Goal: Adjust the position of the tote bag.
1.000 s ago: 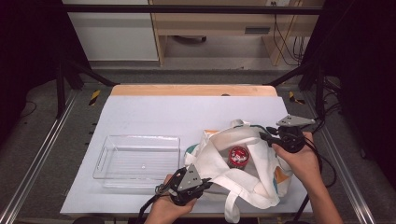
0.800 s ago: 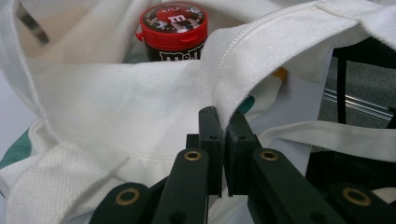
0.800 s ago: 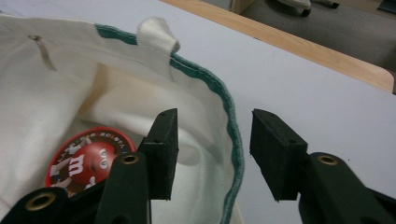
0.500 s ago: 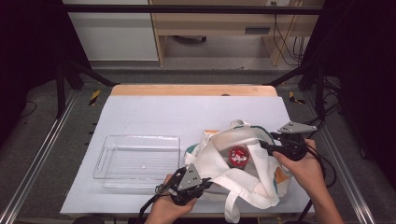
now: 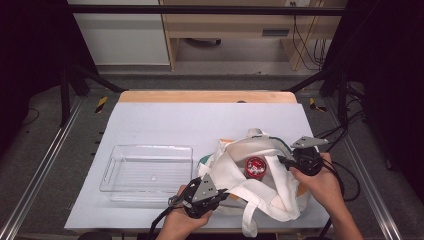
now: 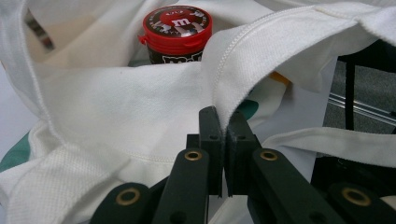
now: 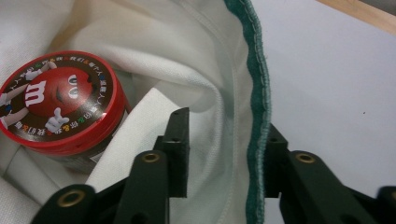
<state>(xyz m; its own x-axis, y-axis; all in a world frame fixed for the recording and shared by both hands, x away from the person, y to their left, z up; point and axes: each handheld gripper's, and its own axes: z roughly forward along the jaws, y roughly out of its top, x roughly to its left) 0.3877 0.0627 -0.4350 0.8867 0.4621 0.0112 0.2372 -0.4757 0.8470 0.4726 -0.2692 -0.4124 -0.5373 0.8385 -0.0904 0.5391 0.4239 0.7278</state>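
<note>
A white tote bag [image 5: 231, 170] lies open on the table's near right. Inside it stands a dark candy jar with a red lid [image 5: 256, 167]. My left gripper [image 5: 223, 192] is at the bag's near-left rim, shut on the white hem [image 6: 261, 51], with the jar [image 6: 176, 28] beyond it. My right gripper [image 5: 283, 161] is at the bag's right side and stands open. Its jaws straddle the green-trimmed rim [image 7: 259, 93], one jaw inside the bag beside the jar [image 7: 56, 102], the other outside over the table.
An empty clear plastic tray [image 5: 112, 175] sits left of the bag. The white table cover [image 5: 200, 125] stretches to a wooden strip at the far edge. Metal rails and cables run along both sides of the table.
My right gripper has come a little nearer and lower along the bag's right rim. The left gripper has kept its hold and stayed put.
</note>
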